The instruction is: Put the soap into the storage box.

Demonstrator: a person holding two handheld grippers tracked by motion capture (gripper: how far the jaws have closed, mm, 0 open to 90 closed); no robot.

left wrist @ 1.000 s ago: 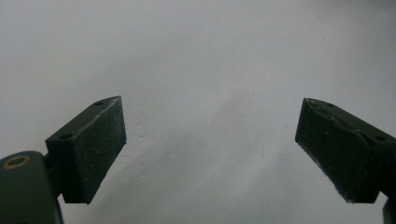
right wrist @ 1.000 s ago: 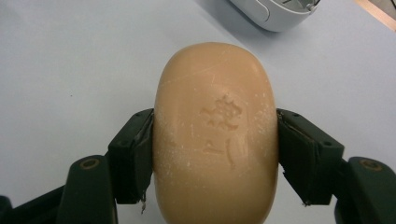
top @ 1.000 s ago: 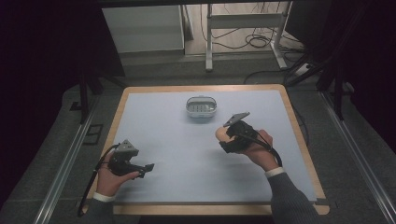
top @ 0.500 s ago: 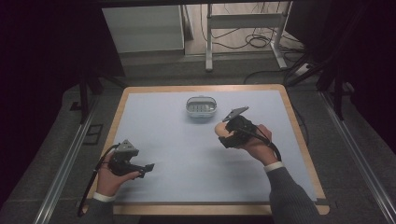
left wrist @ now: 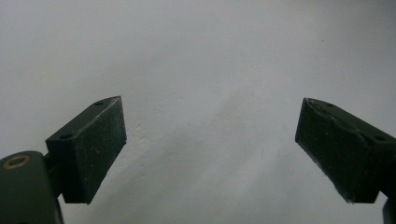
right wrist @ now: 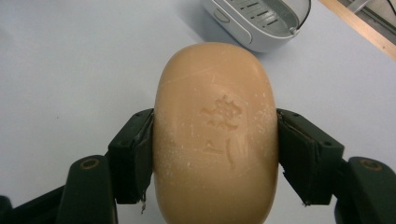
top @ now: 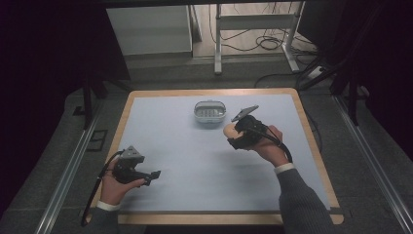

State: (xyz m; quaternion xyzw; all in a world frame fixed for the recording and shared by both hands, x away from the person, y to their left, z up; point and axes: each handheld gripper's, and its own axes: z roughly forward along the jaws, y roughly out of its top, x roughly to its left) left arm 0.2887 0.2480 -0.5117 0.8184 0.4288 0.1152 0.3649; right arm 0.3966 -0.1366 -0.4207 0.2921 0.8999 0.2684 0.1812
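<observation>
An oval tan bar of soap [right wrist: 215, 135] with a stamped mark sits between the two black jaws of my right gripper [right wrist: 215, 154], which is shut on it, one pad on each side. In the high view the right gripper [top: 234, 136] holds the soap [top: 228, 130] above the table, just right of and in front of the grey soap dish [top: 210, 111]. The dish [right wrist: 261, 21] lies beyond the soap in the right gripper view. My left gripper [top: 155, 174] rests near the front left of the table, jaws wide apart [left wrist: 210, 154] over bare surface.
The pale blue tabletop [top: 185, 161] has a wooden rim [top: 311, 146]. Metal rails run along both sides of the table on the floor. Table legs and cables stand on the floor behind the far edge.
My right hand has carried the soap a little farther from the person, toward the dish. The left hand has stayed put.
</observation>
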